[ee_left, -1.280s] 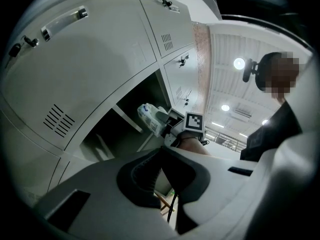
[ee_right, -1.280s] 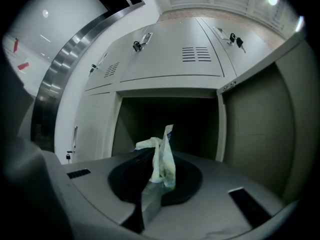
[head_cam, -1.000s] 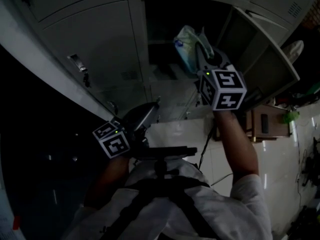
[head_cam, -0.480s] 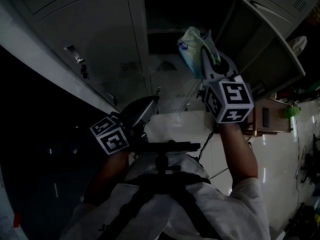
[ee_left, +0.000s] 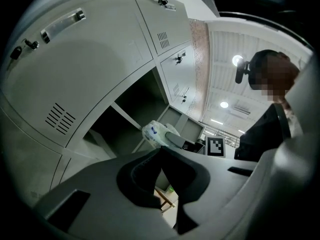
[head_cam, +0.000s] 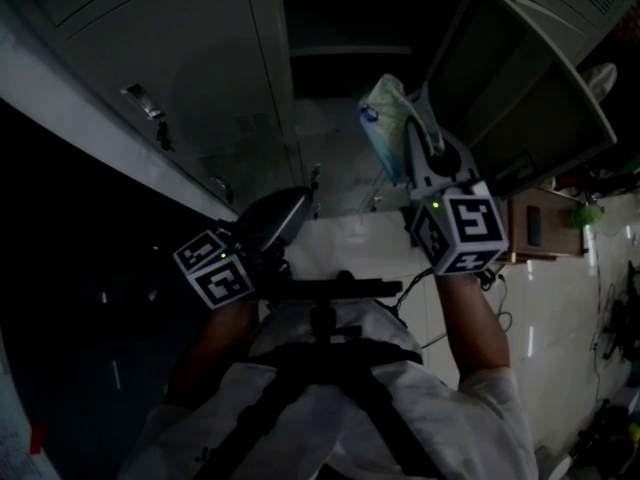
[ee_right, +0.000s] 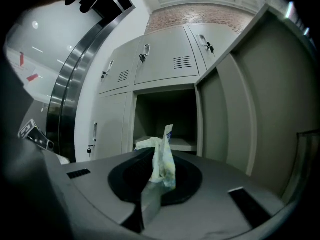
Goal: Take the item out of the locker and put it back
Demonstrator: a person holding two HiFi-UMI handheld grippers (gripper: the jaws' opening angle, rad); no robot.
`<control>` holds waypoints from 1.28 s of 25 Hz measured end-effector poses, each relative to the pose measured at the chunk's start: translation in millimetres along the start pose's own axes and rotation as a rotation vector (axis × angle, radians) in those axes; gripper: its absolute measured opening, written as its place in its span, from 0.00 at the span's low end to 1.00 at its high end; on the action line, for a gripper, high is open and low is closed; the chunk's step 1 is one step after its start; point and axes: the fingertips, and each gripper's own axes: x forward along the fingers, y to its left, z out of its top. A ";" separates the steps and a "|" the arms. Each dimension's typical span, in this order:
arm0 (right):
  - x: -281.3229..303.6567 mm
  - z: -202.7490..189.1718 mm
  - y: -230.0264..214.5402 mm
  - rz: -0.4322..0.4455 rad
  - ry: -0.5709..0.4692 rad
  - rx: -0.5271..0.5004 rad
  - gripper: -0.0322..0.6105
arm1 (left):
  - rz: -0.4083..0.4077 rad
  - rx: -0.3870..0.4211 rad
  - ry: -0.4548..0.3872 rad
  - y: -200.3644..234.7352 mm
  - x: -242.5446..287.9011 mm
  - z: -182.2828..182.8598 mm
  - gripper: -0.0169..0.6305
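Observation:
A soft pale green-and-white packet (head_cam: 388, 123) hangs in front of the open locker compartment (head_cam: 350, 23). My right gripper (head_cam: 408, 138) is shut on it and holds it up, outside the opening. In the right gripper view the packet (ee_right: 162, 156) stands crumpled between the pinched jaws of the right gripper (ee_right: 157, 179), with the dark compartment (ee_right: 167, 116) straight behind it. My left gripper (head_cam: 300, 206) hangs lower at the left, shut and holding nothing. From the left gripper (ee_left: 162, 151) the packet (ee_left: 154, 134) shows above its closed tips.
The compartment's door (head_cam: 525, 78) stands swung open to the right. Closed grey locker doors (head_cam: 160, 48) with key locks fill the left. A wooden stool (head_cam: 535, 233) and white tiled floor (head_cam: 560, 318) lie at the right. The person's white-shirted torso fills the bottom.
My right gripper has drawn back and down from the locker opening with the packet still in it. The left gripper has barely shifted.

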 end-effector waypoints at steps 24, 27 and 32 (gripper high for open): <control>-50.8 -65.9 7.9 -0.006 0.096 0.126 0.08 | -0.046 -0.022 0.046 -8.4 -11.4 -18.1 0.01; -54.1 -75.6 11.2 0.002 0.116 0.151 0.07 | -0.047 -0.037 0.056 -7.1 -14.3 -22.9 0.01; -55.2 -83.5 18.8 0.018 0.134 0.161 0.07 | -0.053 -0.059 0.067 -6.2 -18.0 -27.4 0.01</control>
